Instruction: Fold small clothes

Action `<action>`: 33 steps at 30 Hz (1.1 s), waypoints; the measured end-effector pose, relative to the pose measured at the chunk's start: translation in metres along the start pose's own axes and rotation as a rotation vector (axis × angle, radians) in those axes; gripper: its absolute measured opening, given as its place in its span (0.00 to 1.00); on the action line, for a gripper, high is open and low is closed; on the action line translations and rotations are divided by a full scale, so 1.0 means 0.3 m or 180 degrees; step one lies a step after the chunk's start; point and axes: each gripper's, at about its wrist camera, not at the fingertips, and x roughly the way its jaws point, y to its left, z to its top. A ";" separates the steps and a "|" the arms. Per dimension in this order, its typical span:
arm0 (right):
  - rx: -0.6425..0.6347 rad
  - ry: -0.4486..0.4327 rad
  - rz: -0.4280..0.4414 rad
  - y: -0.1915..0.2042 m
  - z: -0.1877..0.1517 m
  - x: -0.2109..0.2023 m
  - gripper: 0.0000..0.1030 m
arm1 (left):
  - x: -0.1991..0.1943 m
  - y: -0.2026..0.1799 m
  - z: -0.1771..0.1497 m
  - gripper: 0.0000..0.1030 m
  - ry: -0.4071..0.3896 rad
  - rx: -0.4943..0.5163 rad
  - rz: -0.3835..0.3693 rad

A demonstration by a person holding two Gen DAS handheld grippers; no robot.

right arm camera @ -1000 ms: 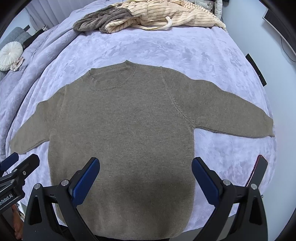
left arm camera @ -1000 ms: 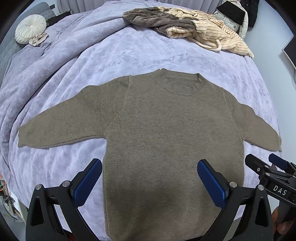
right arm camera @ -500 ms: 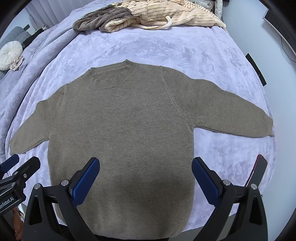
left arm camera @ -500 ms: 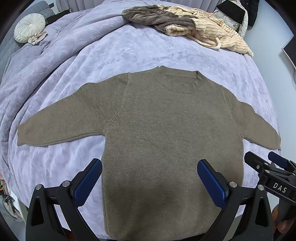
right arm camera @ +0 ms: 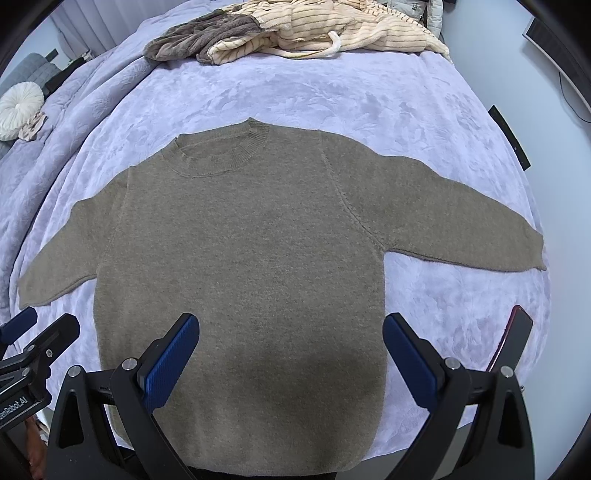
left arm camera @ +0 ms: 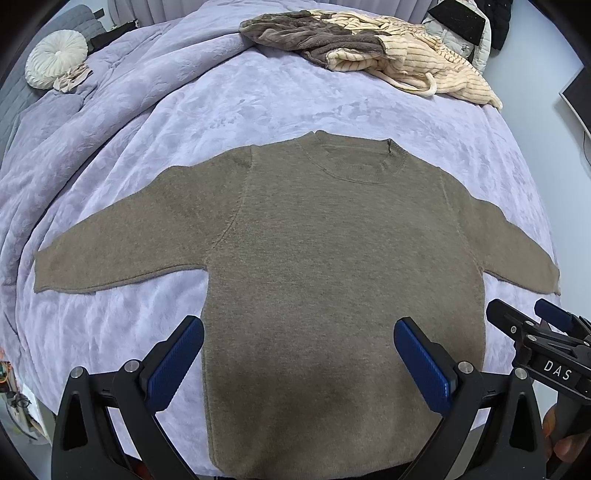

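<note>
A small olive-brown knit sweater [left arm camera: 332,266] lies flat and face up on a lavender bedspread [left arm camera: 258,103], its ribbed collar [left arm camera: 356,160] pointing away from the cameras and both sleeves spread out to the sides; the hem sits nearest the grippers, at the close edge of the bed. The left gripper [left arm camera: 299,354] hangs above the lower part of the sweater with its jaws spread wide and nothing between them; its blue ribbed pads [left arm camera: 175,363] sit apart over the fabric, one near the sweater's side edge, the other over its body. The right gripper [right arm camera: 290,350] hangs beside it in the same way, jaws wide apart and empty, over the lower body of the sweater; whether either tool touches the knit cannot be told. In the left wrist view the right gripper shows at the right edge with fingertips of a hand [left arm camera: 565,439] below it. At the far end of the bed lies a heap of clothes, a cream ribbed garment [right arm camera: 332,29] touching a grey-brown fuzzy one [right arm camera: 199,40]; a round white cushion [left arm camera: 55,59] rests far off to the left; a dark red-edged phone [right arm camera: 511,339] lies on the bedspread near the right gripper's outer finger.
</note>
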 end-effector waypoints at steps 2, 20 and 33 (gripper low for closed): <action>0.0006 0.0002 0.0003 -0.005 -0.004 0.000 0.97 | -0.002 0.002 -0.001 1.00 -0.0002 -0.0005 0.0002; 0.0011 0.0015 -0.0006 -0.007 -0.004 -0.001 0.97 | 0.002 0.011 0.000 1.00 0.0033 -0.0014 0.0031; 0.0012 0.0033 -0.0009 -0.003 -0.014 0.008 0.97 | 0.016 0.022 -0.006 1.00 0.0068 -0.0023 0.0049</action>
